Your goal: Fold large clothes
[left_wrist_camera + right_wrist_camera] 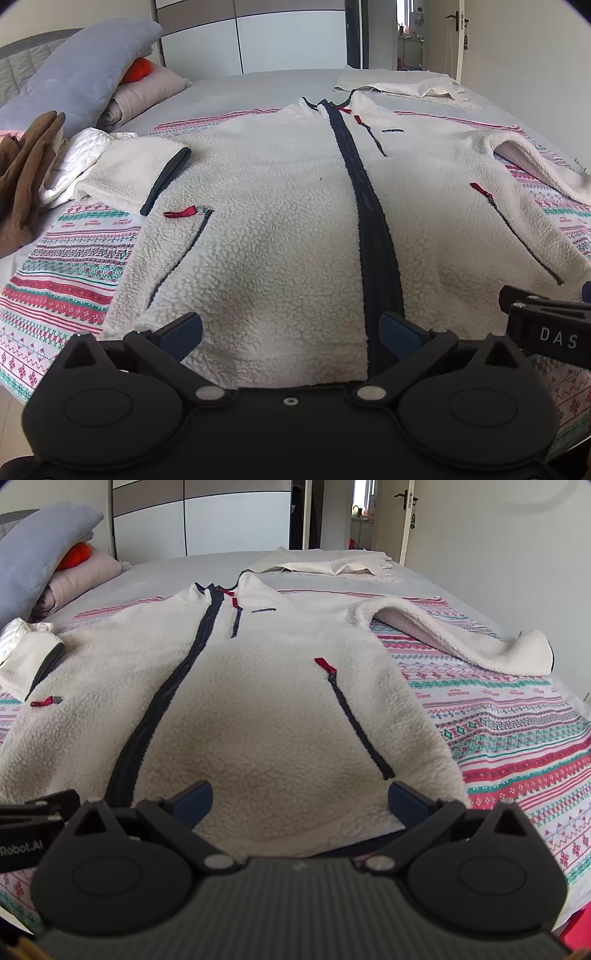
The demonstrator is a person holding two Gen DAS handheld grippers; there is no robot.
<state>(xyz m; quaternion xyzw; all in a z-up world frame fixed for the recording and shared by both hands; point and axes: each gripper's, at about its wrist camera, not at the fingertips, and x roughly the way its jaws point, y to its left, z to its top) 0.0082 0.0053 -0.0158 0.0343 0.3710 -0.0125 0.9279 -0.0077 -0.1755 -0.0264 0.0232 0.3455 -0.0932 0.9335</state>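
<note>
A cream fleece jacket [280,206] with a dark front zip and red zip pulls lies flat, front up, on a patterned blanket [66,266] on the bed. It also shows in the right wrist view [258,709]. Its left sleeve is folded in; its right sleeve [480,642] stretches out to the right. My left gripper [291,332] is open over the hem left of the zip. My right gripper [301,801] is open over the hem right of the zip. Both are empty.
A brown garment [26,177] and white cloth [70,162] lie at the left. Pillows [85,77] are stacked at the bed's head. A folded cream cloth [399,85] lies at the far side. A door [399,520] and wardrobe stand behind.
</note>
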